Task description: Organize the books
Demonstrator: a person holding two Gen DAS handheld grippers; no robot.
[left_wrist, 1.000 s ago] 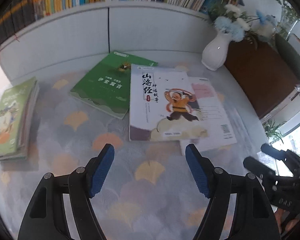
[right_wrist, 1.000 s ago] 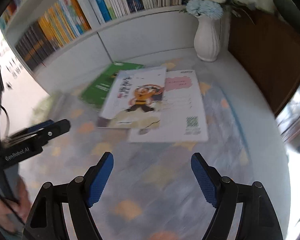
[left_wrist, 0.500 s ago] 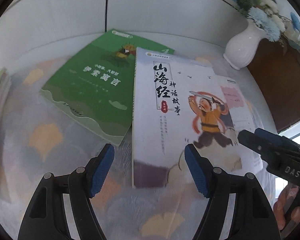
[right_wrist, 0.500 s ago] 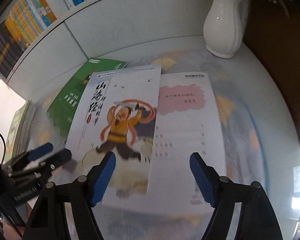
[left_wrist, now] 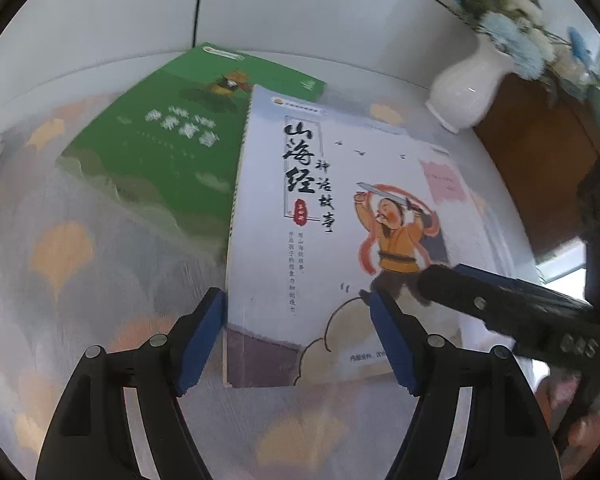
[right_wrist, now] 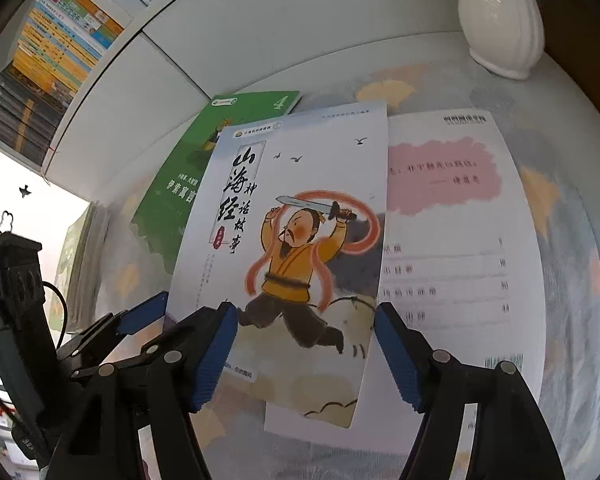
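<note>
Both hand-held grippers (left_wrist: 298, 340) nearer storybook (left_wrist: 320, 220)

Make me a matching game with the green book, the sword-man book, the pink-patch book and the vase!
Things:
1. green book
2. sword-man book
3. pink-patch book
4. vase

Places:
A. on top, overlapping two books
B. standing upright at the back
C. left, partly under another book
D. right, partly under another book

Pairs: 1-C, 2-A, 3-D, 4-B

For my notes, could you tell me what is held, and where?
Nothing: left gripper and right gripper are open over the warrior-cover book.
</note>
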